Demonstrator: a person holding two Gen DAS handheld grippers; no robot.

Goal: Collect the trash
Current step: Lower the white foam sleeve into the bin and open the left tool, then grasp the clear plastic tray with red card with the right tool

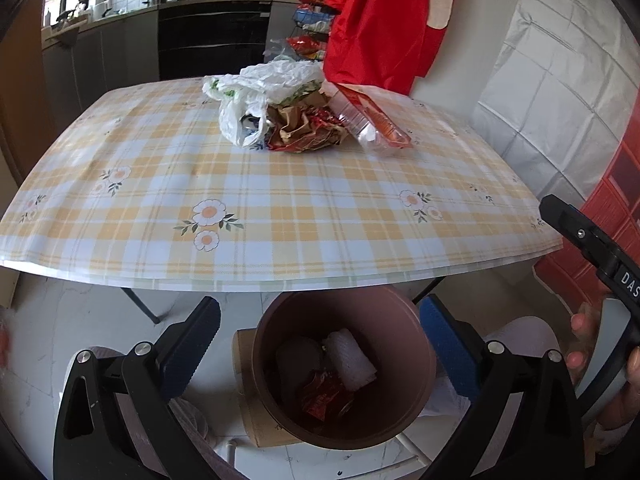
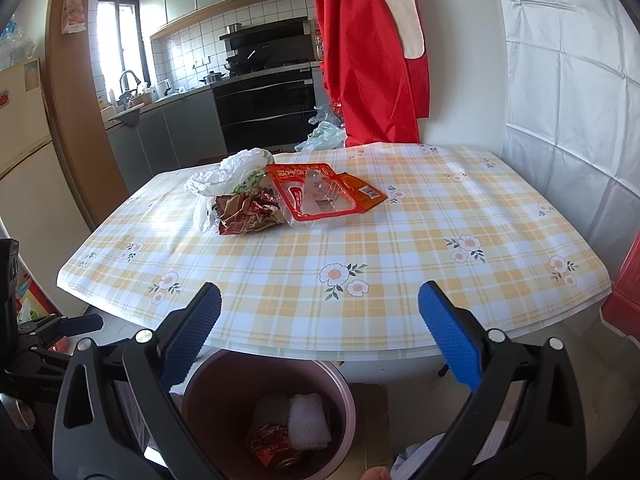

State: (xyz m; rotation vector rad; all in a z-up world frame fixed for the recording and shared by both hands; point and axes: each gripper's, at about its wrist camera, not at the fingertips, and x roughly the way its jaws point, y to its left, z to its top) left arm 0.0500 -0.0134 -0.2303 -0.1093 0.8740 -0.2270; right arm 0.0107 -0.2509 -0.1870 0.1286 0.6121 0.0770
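A pile of trash lies at the far side of the checked table (image 1: pixel 280 208) (image 2: pixel 400 240): a white plastic bag (image 1: pixel 256 92) (image 2: pixel 228 176), crumpled brown-red wrappers (image 1: pixel 308 128) (image 2: pixel 248 212) and a clear plastic tray with red packaging (image 1: pixel 372 120) (image 2: pixel 316 196). A brown bin (image 1: pixel 344 372) (image 2: pixel 264 420) stands on the floor by the table's near edge, holding a white wad and a red wrapper. My left gripper (image 1: pixel 320 348) is open and empty above the bin. My right gripper (image 2: pixel 320 336) is open and empty over the table's near edge.
A red garment (image 1: pixel 380 20) (image 2: pixel 368 52) hangs behind the table. A covered wall (image 2: pixel 560 80) stands to the right. Kitchen counter and oven (image 2: pixel 264 108) lie beyond. Cardboard (image 1: pixel 256 408) lies under the bin. The right gripper's body (image 1: pixel 592 256) shows at right in the left wrist view.
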